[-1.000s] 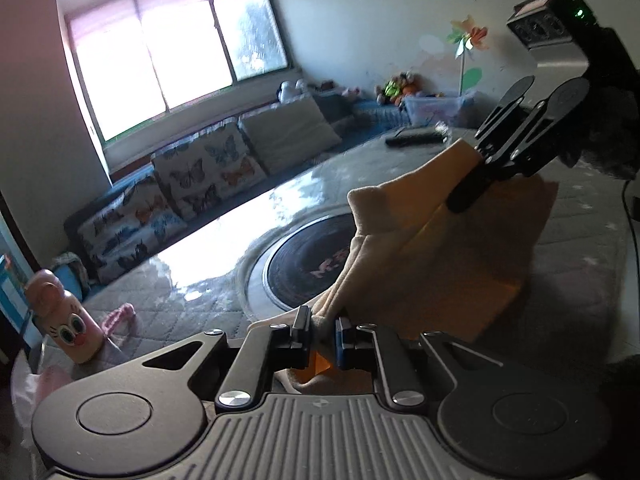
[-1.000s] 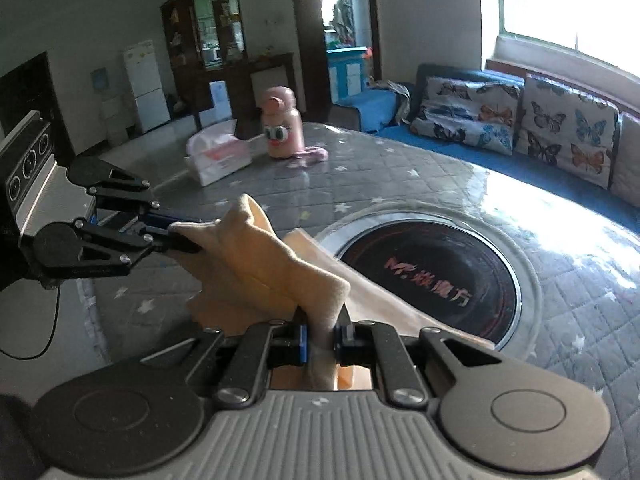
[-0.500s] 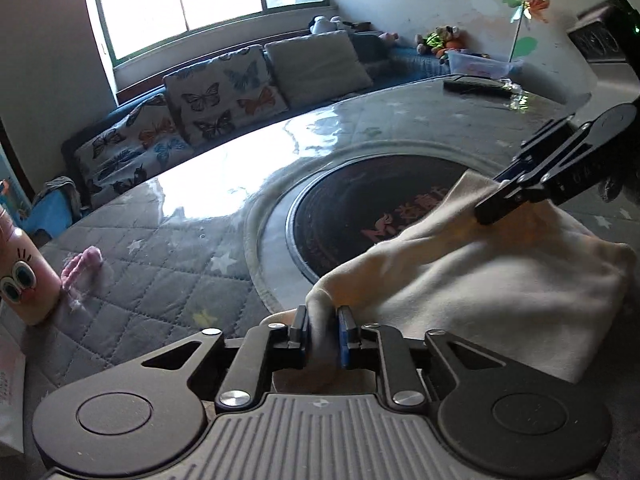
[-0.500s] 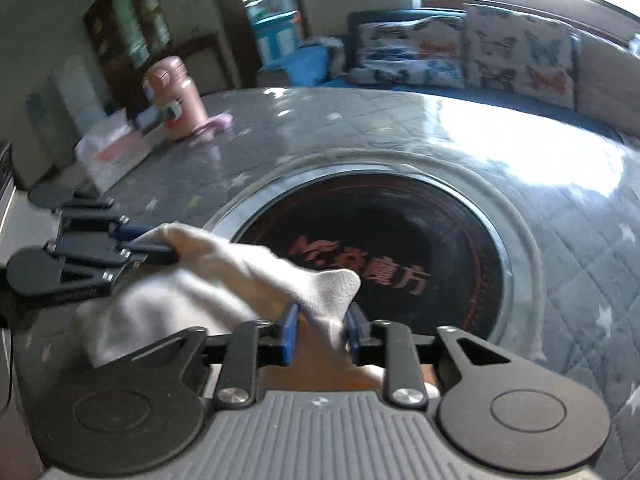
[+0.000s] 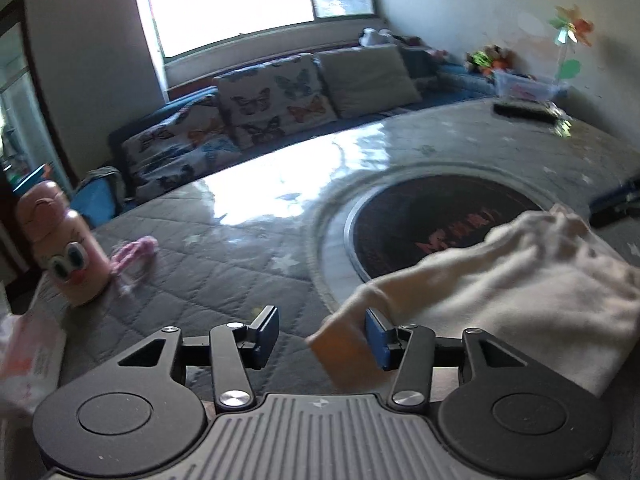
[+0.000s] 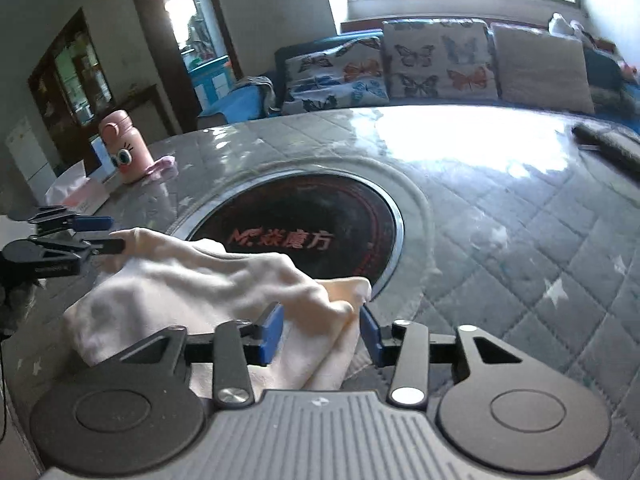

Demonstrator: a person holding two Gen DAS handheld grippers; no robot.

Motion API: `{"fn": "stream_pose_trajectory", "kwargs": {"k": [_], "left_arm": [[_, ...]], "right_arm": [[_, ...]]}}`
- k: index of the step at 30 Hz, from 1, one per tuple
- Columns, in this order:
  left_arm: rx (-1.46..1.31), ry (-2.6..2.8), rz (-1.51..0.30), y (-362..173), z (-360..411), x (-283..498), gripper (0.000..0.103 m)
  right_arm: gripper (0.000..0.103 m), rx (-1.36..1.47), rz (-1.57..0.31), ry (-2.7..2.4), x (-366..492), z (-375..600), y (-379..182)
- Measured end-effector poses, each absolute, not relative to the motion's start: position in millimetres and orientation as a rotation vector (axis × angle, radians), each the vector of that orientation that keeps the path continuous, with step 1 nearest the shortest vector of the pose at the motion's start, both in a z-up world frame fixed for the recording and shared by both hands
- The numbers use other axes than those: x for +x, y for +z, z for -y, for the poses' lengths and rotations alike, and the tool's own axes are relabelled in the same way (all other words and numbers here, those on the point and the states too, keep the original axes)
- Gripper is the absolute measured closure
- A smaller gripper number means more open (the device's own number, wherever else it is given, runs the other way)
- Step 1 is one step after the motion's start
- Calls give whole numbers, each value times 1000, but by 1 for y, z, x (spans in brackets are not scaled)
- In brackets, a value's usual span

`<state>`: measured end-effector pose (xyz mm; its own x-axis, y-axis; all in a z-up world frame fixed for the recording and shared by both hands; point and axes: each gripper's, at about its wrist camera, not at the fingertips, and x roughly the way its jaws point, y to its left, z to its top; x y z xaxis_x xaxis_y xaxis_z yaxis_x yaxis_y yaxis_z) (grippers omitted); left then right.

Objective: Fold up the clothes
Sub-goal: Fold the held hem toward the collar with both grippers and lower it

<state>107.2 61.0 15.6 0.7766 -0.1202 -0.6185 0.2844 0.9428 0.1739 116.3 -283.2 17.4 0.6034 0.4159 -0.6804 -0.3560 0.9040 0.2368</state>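
Observation:
A cream folded garment (image 5: 500, 292) lies on the grey quilted table (image 5: 224, 272), partly over the round black hob. My left gripper (image 5: 322, 330) is open, its jaws wide apart; the garment's left corner rests between them against the right pad. In the right wrist view the garment (image 6: 192, 280) lies bunched in front of my right gripper (image 6: 320, 330), which is open with a cloth ridge between its blue pads. The left gripper (image 6: 100, 234) shows there at the far left, open at the garment's far corner.
A round black hob (image 6: 304, 232) with red lettering sits in the table's middle. A pink cartoon bottle (image 5: 66, 248) and a tissue pack (image 5: 24, 360) stand at the table's left. A dark remote (image 5: 524, 112) lies far right. A sofa with butterfly cushions (image 5: 276, 100) lies behind.
Both grippers lowered the garment onto the table and opened, letting go of its corners. The cloth now lies flat instead of hanging between them.

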Motion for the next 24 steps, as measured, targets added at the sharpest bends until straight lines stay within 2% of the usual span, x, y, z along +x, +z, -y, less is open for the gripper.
{"fn": "stream_pose_trajectory", "kwargs": {"k": [1, 6, 8, 10, 13, 18, 24], "left_arm": [[254, -215, -631, 20, -61, 104, 55], [200, -260, -593, 32, -52, 90, 64], [194, -296, -598, 31, -44, 87, 68], [195, -332, -607, 28, -35, 86, 70], [198, -346, -636, 19, -25, 92, 72], [162, -308, -697, 2, -31, 106, 74], [125, -285, -719, -3, -43, 109, 74]], "right_arm": [[69, 86, -808, 447, 118, 284, 17], [69, 64, -816, 429, 127, 274, 11], [74, 61, -825, 421, 128, 272, 7], [87, 56, -830, 413, 127, 270, 4], [98, 39, -819, 392, 123, 266, 3], [99, -21, -769, 348, 119, 262, 13], [96, -37, -809, 327, 125, 260, 2]]}}
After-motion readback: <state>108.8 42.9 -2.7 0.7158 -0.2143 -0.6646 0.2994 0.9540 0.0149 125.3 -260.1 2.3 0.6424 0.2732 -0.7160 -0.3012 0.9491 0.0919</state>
